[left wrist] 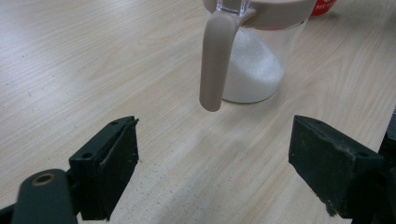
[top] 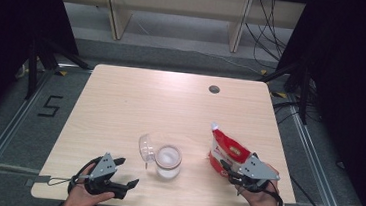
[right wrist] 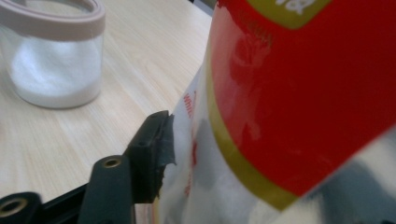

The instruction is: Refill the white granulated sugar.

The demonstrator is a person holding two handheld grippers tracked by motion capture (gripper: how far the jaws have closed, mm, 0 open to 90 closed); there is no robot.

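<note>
Hands came in at the near edge of the bench (top: 121, 102), one tool in each. My left tool (top: 125, 172) sat low near the front left edge, its jaws spread wide with nothing between them, only bare wood showing in the gap in the left gripper view. Just beyond it stood the clear jar (top: 168, 162) with a beige rim and a layer of white grains (left wrist: 252, 70) in the bottom; its beige handle (left wrist: 215, 56) hung down toward my left tool, near but apart from it. A clear hinged lid (top: 146, 147) stood tilted open at the jar's left side. My right tool (top: 227, 171) was at the front right, and the red and white bag (top: 227, 149) stood between its jaws, leaning a little. In the right gripper view the left pad (right wrist: 161, 149) lay right at the bag's clear lower part; whether it pressed I could not tell, and the other jaw was hidden behind the bag. Farther back, a small dark hole (top: 214, 89) marked the bench near its far edge, and beyond that lay grey floor (top: 175, 57) with cables (top: 267, 35).
</note>
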